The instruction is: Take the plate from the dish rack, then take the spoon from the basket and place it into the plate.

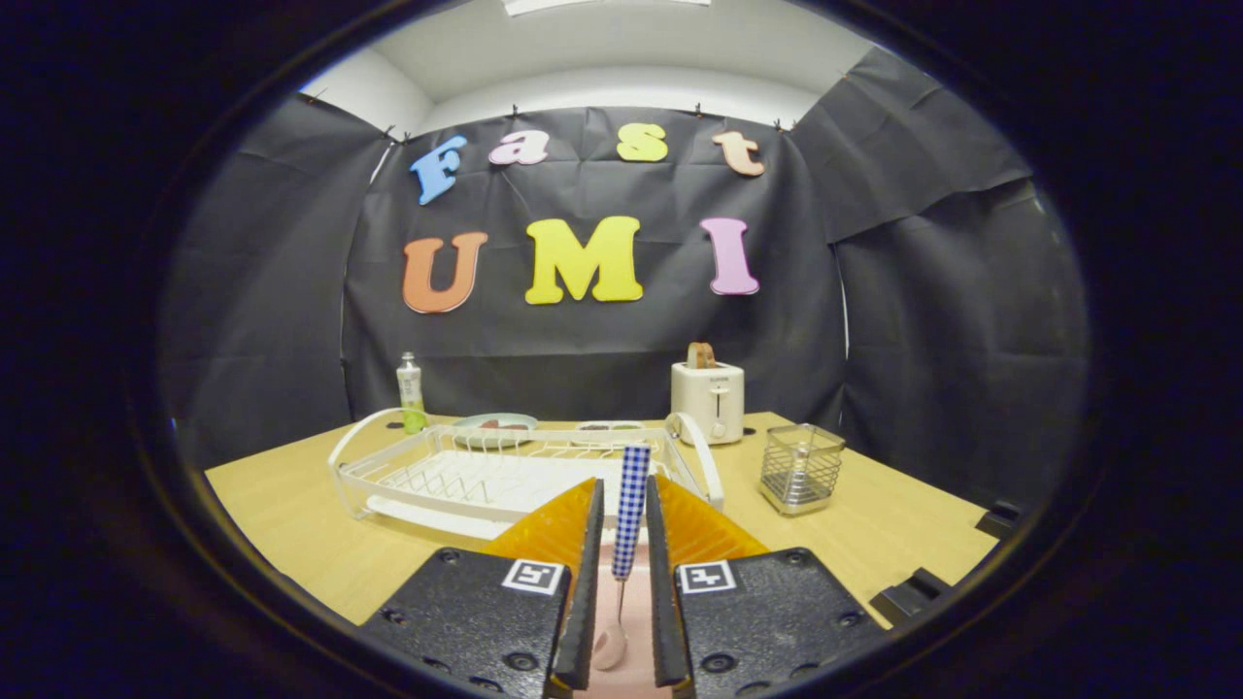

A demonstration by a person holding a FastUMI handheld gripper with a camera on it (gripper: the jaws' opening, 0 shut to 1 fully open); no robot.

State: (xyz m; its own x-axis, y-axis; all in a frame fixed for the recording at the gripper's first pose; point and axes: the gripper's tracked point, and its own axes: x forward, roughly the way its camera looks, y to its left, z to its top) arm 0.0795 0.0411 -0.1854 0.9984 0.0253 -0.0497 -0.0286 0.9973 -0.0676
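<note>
The table (874, 544) carries a white rack (466, 476) at eleven o'clock of the gripper (621, 544), its wires bare; a toaster (708, 400) at one o'clock holds a slice of toast (700, 354); a wire basket (801, 468) stands at two o'clock; a pink plate (636, 612) lies under the fingers; the narrow jaws grip the checked handle of the spoon (629, 515), its bowl hanging down over the plate.

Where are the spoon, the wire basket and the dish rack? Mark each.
spoon (630, 505): gripper view, checked handle, between the tool's fingers.
wire basket (800, 468): gripper view, front mesh wall.
dish rack (427, 516): gripper view, near front rim.
</note>
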